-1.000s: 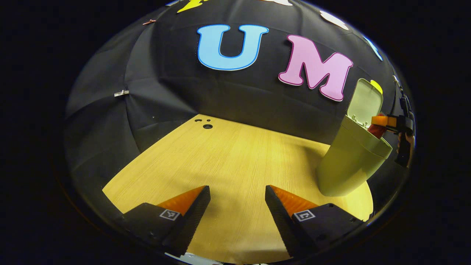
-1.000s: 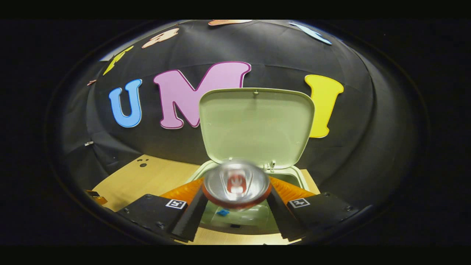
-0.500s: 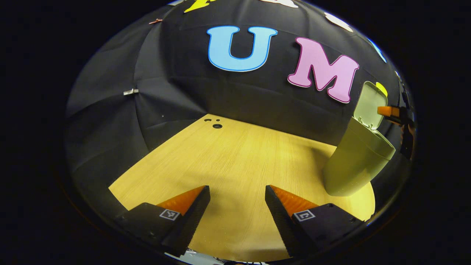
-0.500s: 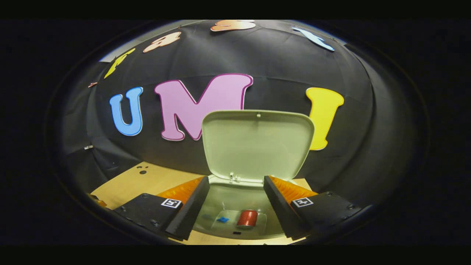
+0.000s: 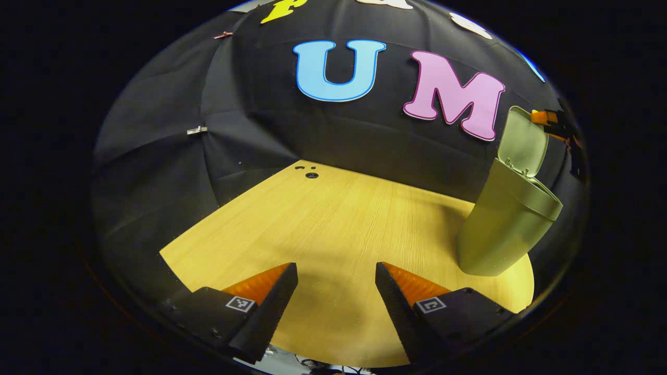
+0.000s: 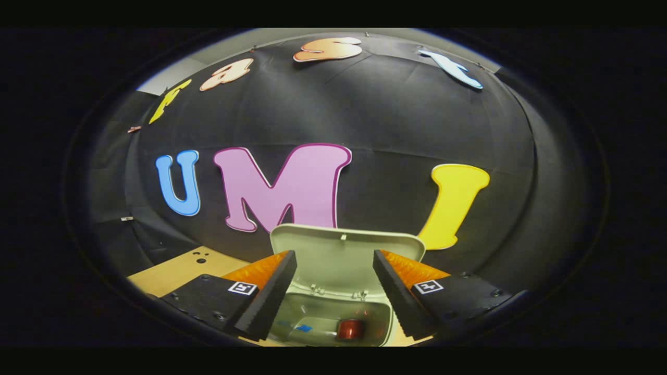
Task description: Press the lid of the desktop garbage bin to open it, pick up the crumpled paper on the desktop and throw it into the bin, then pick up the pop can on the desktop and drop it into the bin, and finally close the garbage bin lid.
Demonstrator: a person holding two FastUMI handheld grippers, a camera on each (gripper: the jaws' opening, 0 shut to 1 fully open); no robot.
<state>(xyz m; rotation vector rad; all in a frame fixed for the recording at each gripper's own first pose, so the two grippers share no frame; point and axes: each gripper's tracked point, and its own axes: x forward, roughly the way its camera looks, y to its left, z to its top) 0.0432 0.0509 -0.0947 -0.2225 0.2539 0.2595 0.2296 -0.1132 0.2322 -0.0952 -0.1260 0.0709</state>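
hovering above the open garbage bin (image 6: 333,320) with fingers spread wide and empty, the right gripper (image 6: 333,284) risked knocking the raised lid (image 6: 346,258) backward or tipping the bin, where the pop can (image 6: 350,329) lay; the left gripper (image 5: 336,299) waited wide open over the surface (image 5: 338,224).

Left gripper view low over the table (image 5: 333,219), bin (image 5: 503,229) rightward; right gripper view above that bin (image 6: 333,317), looking down.
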